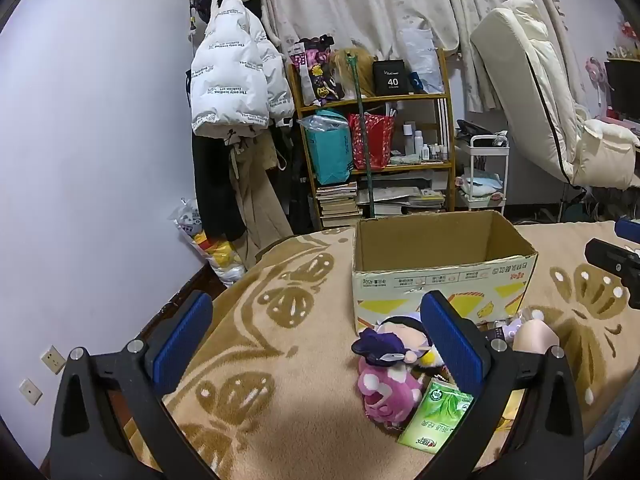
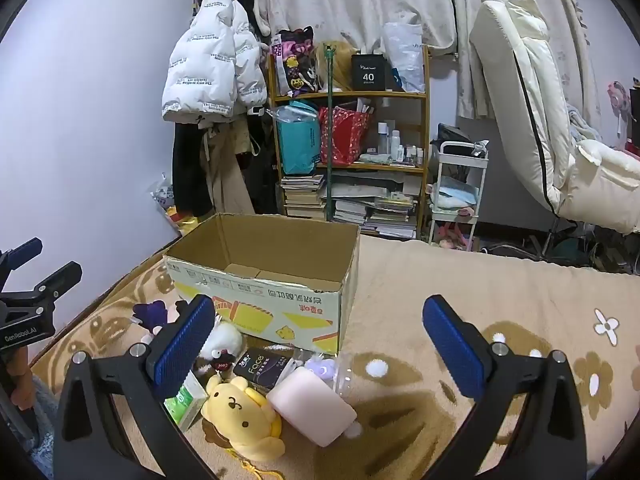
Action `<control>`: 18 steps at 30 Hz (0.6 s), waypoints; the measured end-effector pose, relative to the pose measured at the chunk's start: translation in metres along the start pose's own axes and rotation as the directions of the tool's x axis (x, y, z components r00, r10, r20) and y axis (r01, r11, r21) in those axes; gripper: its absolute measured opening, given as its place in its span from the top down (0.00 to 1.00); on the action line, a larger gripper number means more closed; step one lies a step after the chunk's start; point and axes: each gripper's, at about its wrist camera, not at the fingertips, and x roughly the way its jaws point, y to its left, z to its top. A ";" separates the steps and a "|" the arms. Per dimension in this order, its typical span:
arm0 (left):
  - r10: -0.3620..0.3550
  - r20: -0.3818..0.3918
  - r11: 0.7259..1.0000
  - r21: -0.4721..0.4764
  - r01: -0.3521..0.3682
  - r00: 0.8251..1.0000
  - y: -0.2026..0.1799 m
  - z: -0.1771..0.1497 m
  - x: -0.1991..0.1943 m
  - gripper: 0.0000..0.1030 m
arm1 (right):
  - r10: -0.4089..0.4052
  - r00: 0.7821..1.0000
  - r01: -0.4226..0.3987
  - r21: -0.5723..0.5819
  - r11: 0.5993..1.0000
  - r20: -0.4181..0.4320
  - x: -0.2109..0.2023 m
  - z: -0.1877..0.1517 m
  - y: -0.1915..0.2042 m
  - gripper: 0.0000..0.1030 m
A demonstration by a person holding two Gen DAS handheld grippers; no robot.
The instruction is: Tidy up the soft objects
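Nearest the cameras, the left gripper (image 1: pixel 316 344) and the right gripper (image 2: pixel 320 346) both stand fully released, their blue-padded fingers (image 1: pixel 182 344) spread wide with nothing pressed between them; both hover above a bed (image 1: pixel 280 360) covered in a tan blanket with a brown floral pattern. Between and just beyond the fingers lies the cluster of soft objects — in the left wrist view, a pink spotted plush (image 1: pixel 386 394) with a purple-haired doll (image 1: pixel 394 338) touching its far side and a green tissue pack (image 1: pixel 436 416) beside it; in the right wrist view, a yellow dog plush (image 2: pixel 240 416), a pink foam block (image 2: pixel 312 408) touching it on the right, a dark packet marked "Face" (image 2: pixel 264 366), a white fluffy plush (image 2: pixel 224 342) and a clear plastic bottle (image 2: pixel 340 374) lying on its side. Just behind the cluster stands an open cardboard box (image 2: pixel 272 280), upright, its inside bare as far as can be seen; the toys lie outside, against its printed front wall. Farther back — a wooden shelf (image 2: pixel 348 96) loaded with bags, bottles and stacked books; a white puffer jacket (image 2: pixel 208 64) hanging to its left; a small white cart (image 2: pixel 460 184) and a cream recliner (image 2: pixel 540 112) to its right; pale curtains (image 2: pixel 360 0) behind.
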 end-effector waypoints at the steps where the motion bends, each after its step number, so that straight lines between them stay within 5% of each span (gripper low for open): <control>1: -0.001 0.000 1.000 -0.002 0.001 1.000 0.000 0.000 0.000 0.00 | 0.000 1.000 0.000 0.003 1.000 -0.010 0.000 0.000 0.000 0.00; 18: -0.001 -0.004 1.000 0.005 0.001 1.000 0.000 0.000 0.000 0.00 | 0.002 1.000 -0.002 0.004 1.000 -0.005 0.000 0.000 0.000 0.00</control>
